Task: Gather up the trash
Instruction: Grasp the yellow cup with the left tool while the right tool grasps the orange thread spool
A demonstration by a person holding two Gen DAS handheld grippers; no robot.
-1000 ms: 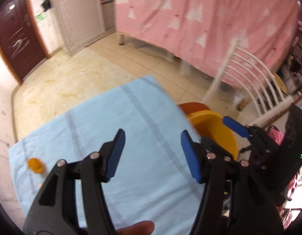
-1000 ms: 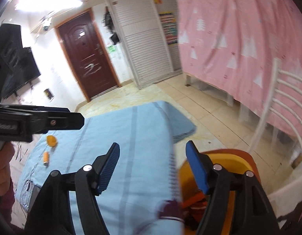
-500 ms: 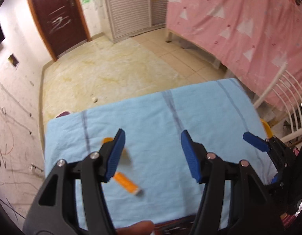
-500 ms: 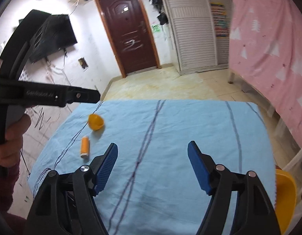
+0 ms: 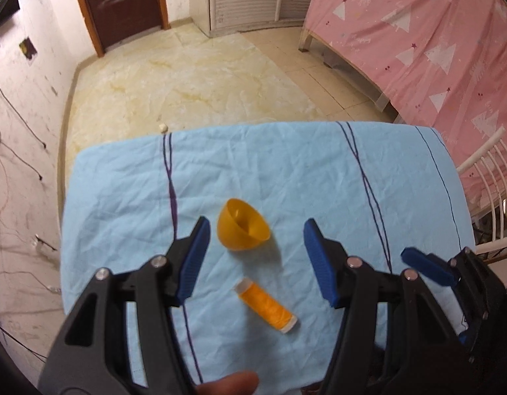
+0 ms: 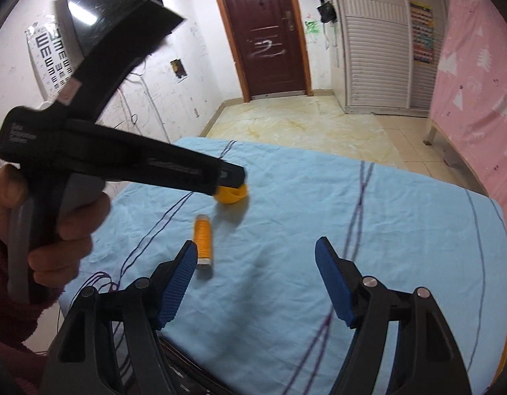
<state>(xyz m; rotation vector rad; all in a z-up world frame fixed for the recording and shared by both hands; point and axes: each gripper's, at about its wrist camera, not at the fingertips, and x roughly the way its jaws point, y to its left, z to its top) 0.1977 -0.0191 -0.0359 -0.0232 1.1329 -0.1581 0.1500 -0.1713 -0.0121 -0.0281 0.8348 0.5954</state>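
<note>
We're over the table w/ both grippers, looking down on the light-blue cloth (image 5: 286, 171). L gripper (image 5: 255, 253) has its blue fingers spread wide, nothing betw. them gripped; it hangs above the cloth. The orange half-shell cup (image 5: 242, 233) lies on its side on the cloth, seen in the gap betw. our L fingers, nearer the 11 o'clock one. Just toward 6 o'clock from it, apart from it, lies the orange thread spool (image 5: 266, 305), flat, pointing roughly 10-to-4. R gripper (image 6: 255, 283) is also released, fingers wide apart, holding nothing. In the R wrist view the spool (image 6: 202, 240) sits at approx. 11 o'clock from the R gripper, just beside its L fingertip; the cup (image 6: 232, 194) is further up at 12, partly hidden behind the L gripper's nose. Our L hand (image 6: 46, 227) is wrapped round that gripper's handle at 9 o'clock. Beyond the table: tiled floor (image 5: 194, 79), dark-red door (image 6: 265, 29), pink sheet (image 5: 428, 36) at 2 o'clock.
</note>
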